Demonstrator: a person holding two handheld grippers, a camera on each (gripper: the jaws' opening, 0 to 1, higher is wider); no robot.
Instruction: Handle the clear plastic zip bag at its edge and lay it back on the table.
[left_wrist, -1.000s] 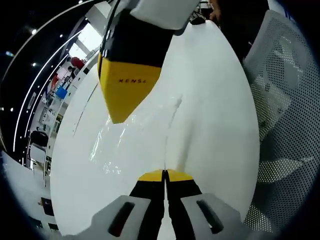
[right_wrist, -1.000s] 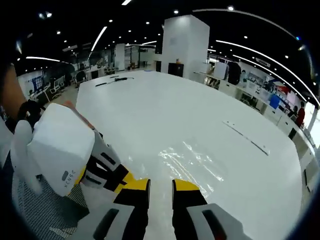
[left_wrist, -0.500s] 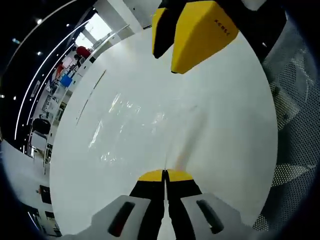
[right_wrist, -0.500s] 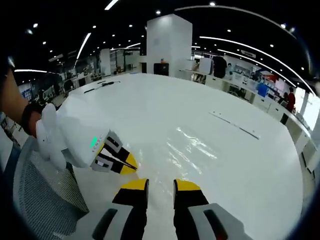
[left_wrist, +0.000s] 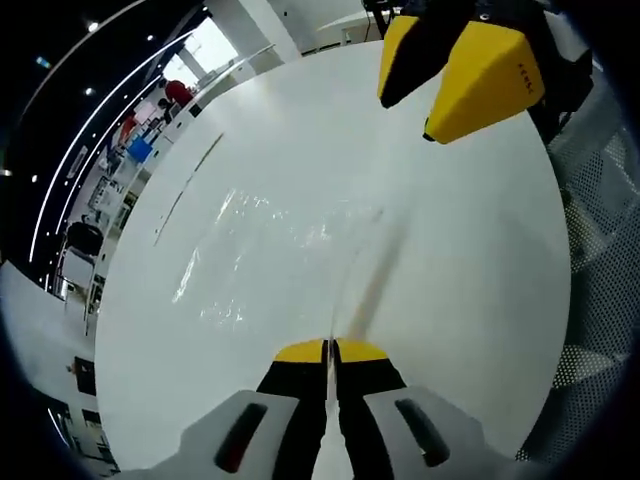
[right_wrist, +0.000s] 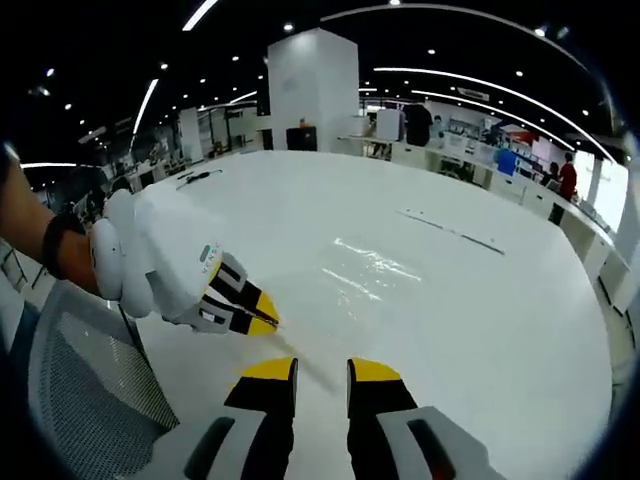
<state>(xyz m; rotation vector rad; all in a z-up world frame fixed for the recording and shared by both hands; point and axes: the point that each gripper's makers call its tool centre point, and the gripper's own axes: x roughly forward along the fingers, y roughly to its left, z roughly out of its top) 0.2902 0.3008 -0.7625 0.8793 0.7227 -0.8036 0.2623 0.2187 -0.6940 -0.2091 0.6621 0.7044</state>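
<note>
1. Lying flat on the white table (left_wrist: 470, 280), toward 10 o'clock from the left gripper (left_wrist: 330, 348) in the left gripper view: the clear bag (left_wrist: 270, 255), glinting, its near edge coming down to the yellow tips.
2. Keeping jaws pressed together, tips meeting at the bag's edge; whether any film is caught between them, cannot tell.
3. Hovering at 1 o'clock in that same view, above the table and apart from the bag: the right gripper (left_wrist: 462, 62), jaws parted.
4. Showing in the right gripper view as the right gripper (right_wrist: 322, 368) with a narrow gap between its yellow tips, gripping nothing, poised over bare table.
5. Resting ahead at 12 o'clock there: the bag (right_wrist: 375, 270), well clear of these tips.
6. Coming in at 9 o'clock in the right gripper view: the left gripper (right_wrist: 262, 317), white-bodied, held by a hand (right_wrist: 120, 262), tips closed and touching the table just beside the right jaws.
7. Running across the table at 1 o'clock beyond the bag: a thin dark strip (right_wrist: 450, 232).
8. Sitting at the table's far end, around 11 o'clock: small dark items (right_wrist: 195, 176), too small to tell.
9. Flanking the table edge at 8 o'clock: a mesh chair (right_wrist: 80, 380).
10. Standing past the table at 12 o'clock: a white pillar (right_wrist: 312, 90); desks and a few people filling the office behind.
</note>
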